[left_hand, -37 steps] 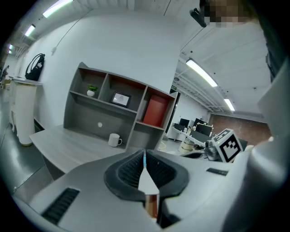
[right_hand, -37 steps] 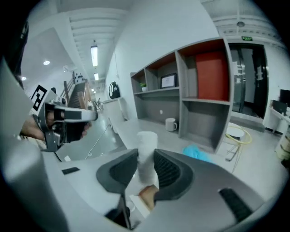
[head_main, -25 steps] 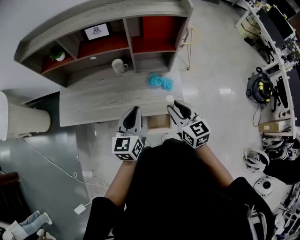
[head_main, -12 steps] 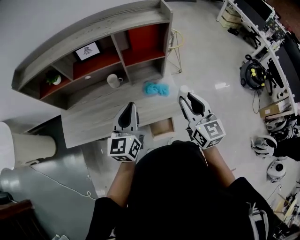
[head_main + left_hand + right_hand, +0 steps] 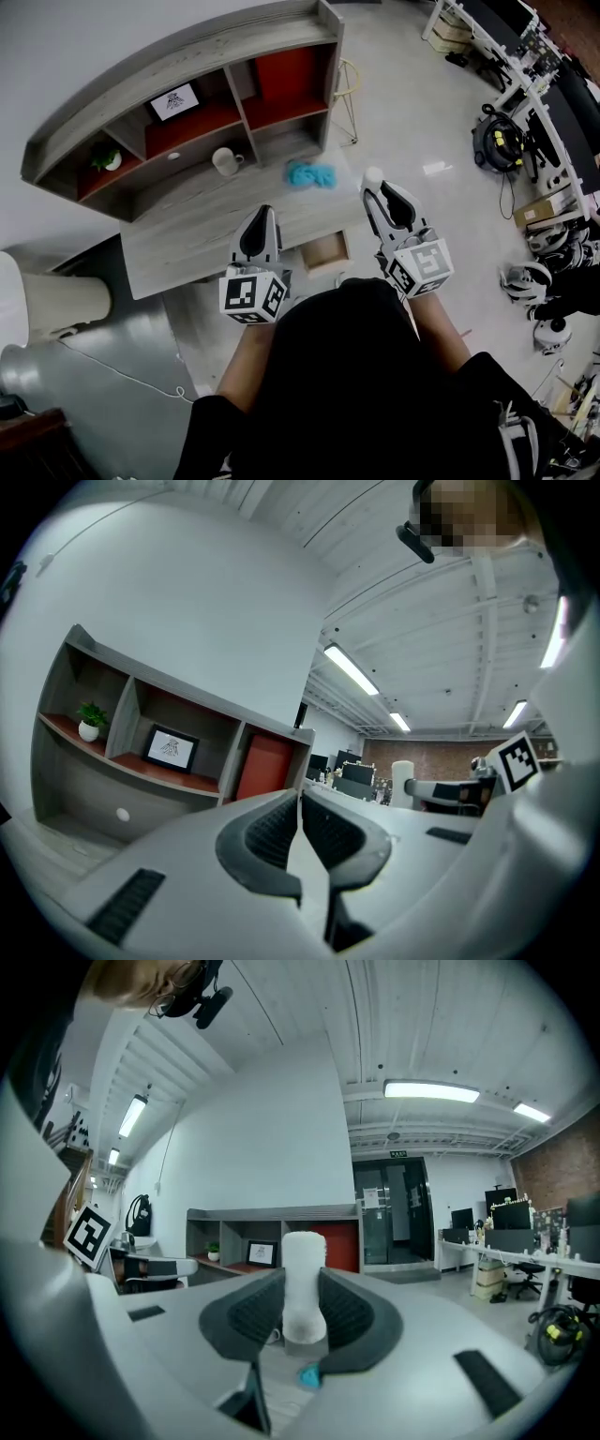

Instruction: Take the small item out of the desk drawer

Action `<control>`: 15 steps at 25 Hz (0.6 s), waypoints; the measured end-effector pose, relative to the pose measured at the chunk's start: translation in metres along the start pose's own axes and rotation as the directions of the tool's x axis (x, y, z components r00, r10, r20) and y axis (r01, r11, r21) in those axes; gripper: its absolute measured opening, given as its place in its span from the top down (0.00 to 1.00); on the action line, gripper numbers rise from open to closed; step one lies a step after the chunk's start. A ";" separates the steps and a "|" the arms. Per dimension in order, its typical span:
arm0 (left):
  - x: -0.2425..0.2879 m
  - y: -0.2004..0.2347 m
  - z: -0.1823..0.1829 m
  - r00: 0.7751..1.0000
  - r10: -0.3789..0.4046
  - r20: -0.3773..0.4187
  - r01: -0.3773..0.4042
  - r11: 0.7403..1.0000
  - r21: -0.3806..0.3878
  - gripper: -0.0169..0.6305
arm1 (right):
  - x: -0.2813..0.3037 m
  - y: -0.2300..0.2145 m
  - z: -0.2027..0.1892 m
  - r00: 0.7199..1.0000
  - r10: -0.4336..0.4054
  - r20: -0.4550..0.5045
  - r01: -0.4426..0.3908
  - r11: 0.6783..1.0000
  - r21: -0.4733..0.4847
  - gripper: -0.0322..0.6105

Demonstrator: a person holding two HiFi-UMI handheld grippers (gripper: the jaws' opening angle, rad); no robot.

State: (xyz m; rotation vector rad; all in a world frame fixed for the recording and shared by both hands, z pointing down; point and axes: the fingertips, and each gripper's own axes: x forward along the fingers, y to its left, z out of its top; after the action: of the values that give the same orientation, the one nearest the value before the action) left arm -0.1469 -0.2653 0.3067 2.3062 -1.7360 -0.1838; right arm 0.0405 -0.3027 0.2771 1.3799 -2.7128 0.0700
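In the head view the grey desk has a small drawer standing open at its front edge. My right gripper is raised to the right of the drawer, shut on a small white cylinder. In the right gripper view the white cylinder stands upright, pinched between the dark pads of the right gripper. My left gripper hovers left of the drawer over the desk front. In its own view the left gripper has its jaws together with nothing between them.
On the desk sit a white mug and a blue cloth. The hutch behind holds a small plant and a framed picture. A cream lamp shade stands at the left, and workbenches with gear at the right.
Both grippers have risen. The right one has carried the white cylinder up from beside the drawer to above the desk's right end. The drawer stays open.
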 end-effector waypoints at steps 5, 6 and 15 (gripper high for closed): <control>-0.011 0.005 0.004 1.000 0.010 0.008 -0.010 1.000 0.006 0.95 | -0.005 0.007 0.000 1.000 -0.001 -0.003 0.001 1.000 0.000 0.78; -0.014 0.006 0.003 1.000 0.011 0.009 -0.011 1.000 0.006 0.95 | -0.006 0.008 -0.001 1.000 -0.002 -0.002 0.002 1.000 0.000 0.78; -0.028 0.000 -0.008 1.000 -0.005 -0.012 0.005 1.000 0.002 0.95 | -0.018 0.017 -0.006 1.000 -0.014 -0.003 0.014 1.000 0.002 0.78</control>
State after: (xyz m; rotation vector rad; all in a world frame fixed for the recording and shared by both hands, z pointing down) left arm -0.1529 -0.2379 0.3129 2.3087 -1.7251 -0.1696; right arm 0.0379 -0.2779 0.2815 1.3983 -2.7010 0.0730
